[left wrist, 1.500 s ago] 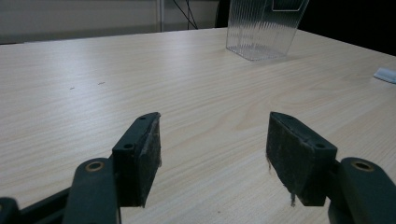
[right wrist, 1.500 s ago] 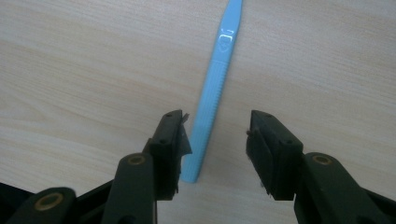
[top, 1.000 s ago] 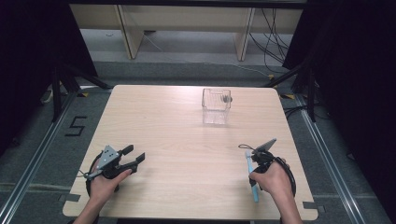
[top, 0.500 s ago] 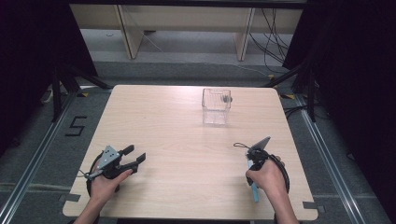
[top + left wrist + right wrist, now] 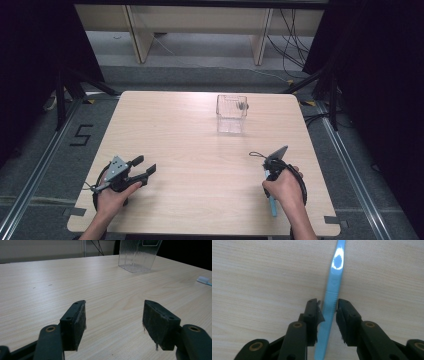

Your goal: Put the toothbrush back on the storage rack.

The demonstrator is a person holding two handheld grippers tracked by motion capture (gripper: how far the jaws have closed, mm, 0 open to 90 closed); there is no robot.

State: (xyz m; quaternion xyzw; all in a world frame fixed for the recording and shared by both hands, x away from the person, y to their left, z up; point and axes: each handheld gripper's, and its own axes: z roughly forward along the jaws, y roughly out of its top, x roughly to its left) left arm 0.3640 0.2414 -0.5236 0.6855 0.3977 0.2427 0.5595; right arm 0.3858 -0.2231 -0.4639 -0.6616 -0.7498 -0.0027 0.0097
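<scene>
The right gripper (image 5: 329,308) has just been closing its jaws around the handle of a light-blue toothbrush (image 5: 332,293) lying flat on the near right of the wooden table (image 5: 200,150); the right pad appears to touch the handle, while a narrow gap may remain on the left. At the near left, the left gripper (image 5: 113,320) rests with its jaws wide apart, nothing between them. A clear ribbed plastic container (image 5: 231,113) stands far back, right of centre.
</scene>
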